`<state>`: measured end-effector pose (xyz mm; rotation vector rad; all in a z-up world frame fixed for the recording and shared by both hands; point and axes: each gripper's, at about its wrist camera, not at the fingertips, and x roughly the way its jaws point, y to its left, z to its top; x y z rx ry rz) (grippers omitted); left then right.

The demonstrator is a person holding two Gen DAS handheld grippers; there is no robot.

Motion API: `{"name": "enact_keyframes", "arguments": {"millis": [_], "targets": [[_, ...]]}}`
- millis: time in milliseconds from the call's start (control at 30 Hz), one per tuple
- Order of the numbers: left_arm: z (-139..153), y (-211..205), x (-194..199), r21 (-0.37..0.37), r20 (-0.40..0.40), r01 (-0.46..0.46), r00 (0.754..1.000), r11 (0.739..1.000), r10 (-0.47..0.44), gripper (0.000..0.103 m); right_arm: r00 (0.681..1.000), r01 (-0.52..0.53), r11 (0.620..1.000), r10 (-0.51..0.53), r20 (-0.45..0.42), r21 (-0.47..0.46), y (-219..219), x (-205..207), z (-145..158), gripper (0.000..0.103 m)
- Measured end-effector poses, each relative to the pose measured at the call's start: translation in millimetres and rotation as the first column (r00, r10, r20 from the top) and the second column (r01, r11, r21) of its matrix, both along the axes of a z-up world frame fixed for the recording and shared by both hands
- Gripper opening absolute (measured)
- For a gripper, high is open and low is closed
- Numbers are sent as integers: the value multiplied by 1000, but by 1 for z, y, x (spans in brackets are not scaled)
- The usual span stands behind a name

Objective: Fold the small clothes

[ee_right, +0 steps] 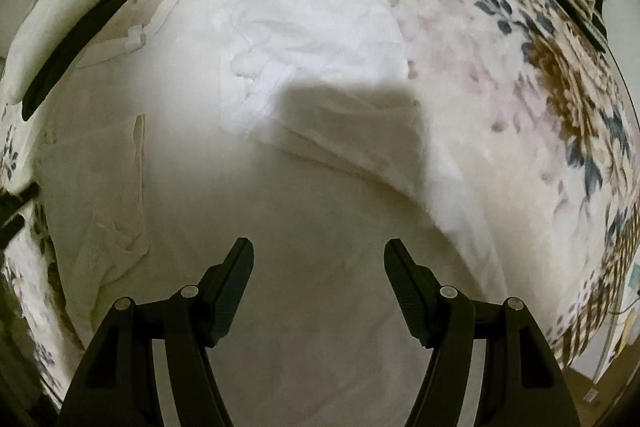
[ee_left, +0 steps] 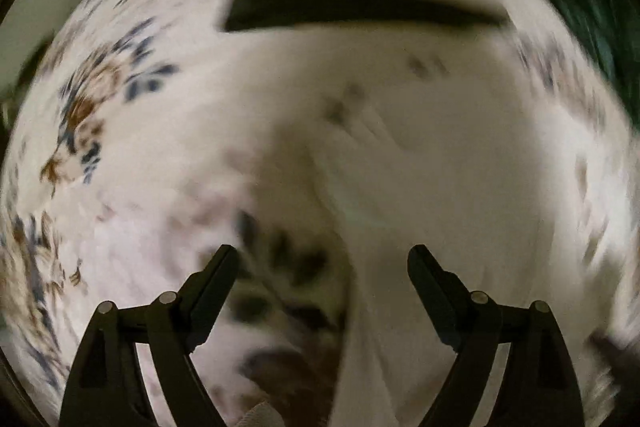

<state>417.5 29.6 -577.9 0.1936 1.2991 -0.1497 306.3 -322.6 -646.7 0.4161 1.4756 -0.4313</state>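
Right tool (ee_right: 319,259) open, above white garment (ee_right: 304,27); not touching

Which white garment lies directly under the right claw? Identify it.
The big white garment spread flat beneath the right claw. The folded white piece with a dark band lies at the upper left, well away.

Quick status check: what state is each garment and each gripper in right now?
White garment: spread flat on the floral bedcover, one side folded over, creased.
Folded item with dark band: lying at the far left corner.
Left gripper: open, nothing between the jaws.
Right gripper: open, empty, over the garment.
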Motion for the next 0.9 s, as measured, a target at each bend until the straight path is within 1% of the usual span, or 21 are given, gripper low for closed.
{"name": "enact_keyframes", "arguments": {"millis": [33, 67, 100, 200, 233, 300, 333, 400, 467, 533, 600, 667, 700, 800, 867, 900], "targets": [[-8, -9, -13, 38, -3, 38, 999, 999, -38, 86, 1000, 4, 1000, -4, -5, 6, -1, -2, 0, 70], [-14, -15, -30, 59, 0, 68, 998, 996, -68, 86, 1000, 5, 1000, -5, -5, 9, 2, -5, 2, 70], [-16, -20, -43, 57, 0, 89, 996, 994, -89, 86, 1000, 3, 1000, -3, -3, 9, 3, -7, 5, 70], [-11, -29, -87, 16, -7, 144, 990, 990, -143, 86, 1000, -10, 1000, 10, 15, -13, 6, -7, 14, 70], [-11, -34, -94, 3, -14, 149, 989, 989, -149, 86, 1000, -10, 1000, 11, 20, -16, 13, -2, 20, 70], [-7, -27, -122, -36, -34, 143, 989, 989, -144, 86, 999, -9, 1000, 9, 40, -11, 2, 4, 23, 70], [-5, -22, -130, -46, -36, 134, 990, 990, -135, 86, 999, -5, 1000, 6, 51, -7, -3, 8, 25, 70], [1, -6, -143, -73, -44, 87, 995, 994, -90, 86, 994, 2, 999, -6, 105, 34, -18, 21, 25, 70], [10, 15, -152, -94, -44, 10, 999, 995, -15, 86, 991, -17, 997, 8, 130, 74, -30, 41, 21, 70], [22, 27, -140, -92, -35, -51, 998, 994, 48, 86, 989, -53, 995, 40, 141, 86, -34, 63, 14, 70], [29, 48, -136, -92, -33, -120, 993, 989, 117, 86, 989, -103, 990, 91, 120, 100, -34, 78, 3, 70], [31, 62, -132, -92, -40, -169, 985, 981, 166, 86, 984, -162, 977, 150, 94, 139, -29, 76, -6, 70], [30, 61, -125, -93, -44, -189, 982, 978, 185, 86, 981, -186, 973, 175, 87, 139, -28, 75, -11, 70], [30, 62, -116, -94, -51, -221, 975, 971, 217, 86, 955, -297, 941, 287, 81, 164, -1, 48, -5, 70], [28, 64, -117, -90, -51, -225, 974, 970, 221, 86, 938, -347, 921, 339, 75, 178, 15, 29, -2, 70], [28, 64, -119, -91, -55, -224, 974, 970, 220, 86, 933, -361, 911, 355, 65, 201, 20, 20, -2, 70]]}}
